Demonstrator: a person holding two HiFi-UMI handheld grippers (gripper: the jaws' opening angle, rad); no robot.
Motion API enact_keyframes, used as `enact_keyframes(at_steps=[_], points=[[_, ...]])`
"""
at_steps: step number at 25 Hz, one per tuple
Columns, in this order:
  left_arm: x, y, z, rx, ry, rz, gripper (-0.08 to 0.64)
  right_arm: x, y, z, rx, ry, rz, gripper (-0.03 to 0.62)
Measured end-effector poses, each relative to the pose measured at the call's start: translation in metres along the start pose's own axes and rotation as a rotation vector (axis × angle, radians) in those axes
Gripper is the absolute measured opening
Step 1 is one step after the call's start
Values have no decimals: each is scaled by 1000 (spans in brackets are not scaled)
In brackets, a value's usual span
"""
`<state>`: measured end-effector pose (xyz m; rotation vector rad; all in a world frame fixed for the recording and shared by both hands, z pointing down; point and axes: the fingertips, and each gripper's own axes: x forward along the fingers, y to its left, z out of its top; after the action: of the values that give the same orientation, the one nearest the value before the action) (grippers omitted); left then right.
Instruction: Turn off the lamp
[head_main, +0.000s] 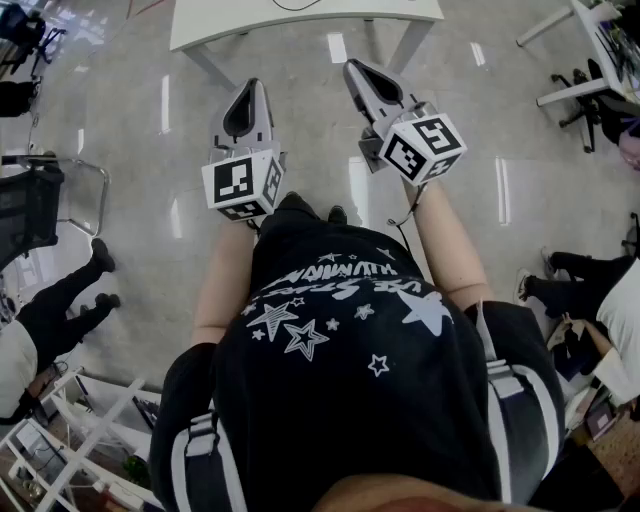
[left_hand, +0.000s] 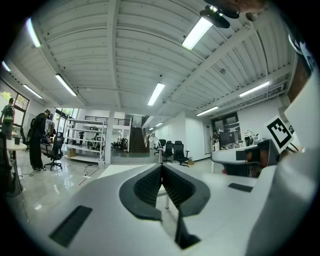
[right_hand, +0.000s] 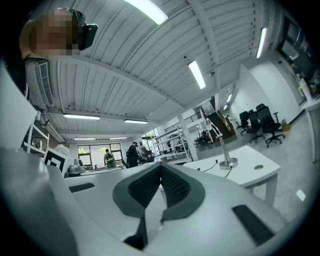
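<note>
A slim metal desk lamp (right_hand: 227, 150) with a round base stands on a white table (right_hand: 250, 172), ahead and to the right in the right gripper view. In the left gripper view the lamp's stem (left_hand: 160, 154) shows just past the jaw tips, on the same table (left_hand: 120, 170). In the head view only the table's near edge (head_main: 300, 25) is in sight, not the lamp. My left gripper (head_main: 253, 88) and right gripper (head_main: 358, 70) are held level side by side in front of the table. Both are shut with nothing between the pads (left_hand: 161, 172) (right_hand: 161, 175), and some way from the lamp.
A cable (right_hand: 212, 166) runs from the lamp's base across the tabletop. One person's legs (head_main: 70, 300) are at the left on the glossy floor and another person (head_main: 580, 290) sits at the right. Office chairs (head_main: 590, 95) and a second desk stand at the far right, and shelving (left_hand: 85, 142) far off.
</note>
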<state>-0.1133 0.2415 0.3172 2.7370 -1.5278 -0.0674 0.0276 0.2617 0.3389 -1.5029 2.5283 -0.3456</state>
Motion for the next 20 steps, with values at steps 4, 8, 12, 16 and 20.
enact_keyframes(at_steps=[4, 8, 12, 16, 20], points=[[14, 13, -7, -10, 6, 0, 9, 12, -8, -11, -13, 28, -11, 6], [34, 32, -14, -29, 8, -6, 9, 37, -15, -17, -32, 59, -17, 6], [68, 52, -20, -51, 12, -19, 9, 73, -32, -15, -51, 75, -31, 6], [109, 72, -23, -58, 19, -43, 9, 117, -55, -14, -43, 96, -29, 6], [148, 108, -30, -68, 38, -59, 9, 172, -73, -14, -51, 114, -39, 6]])
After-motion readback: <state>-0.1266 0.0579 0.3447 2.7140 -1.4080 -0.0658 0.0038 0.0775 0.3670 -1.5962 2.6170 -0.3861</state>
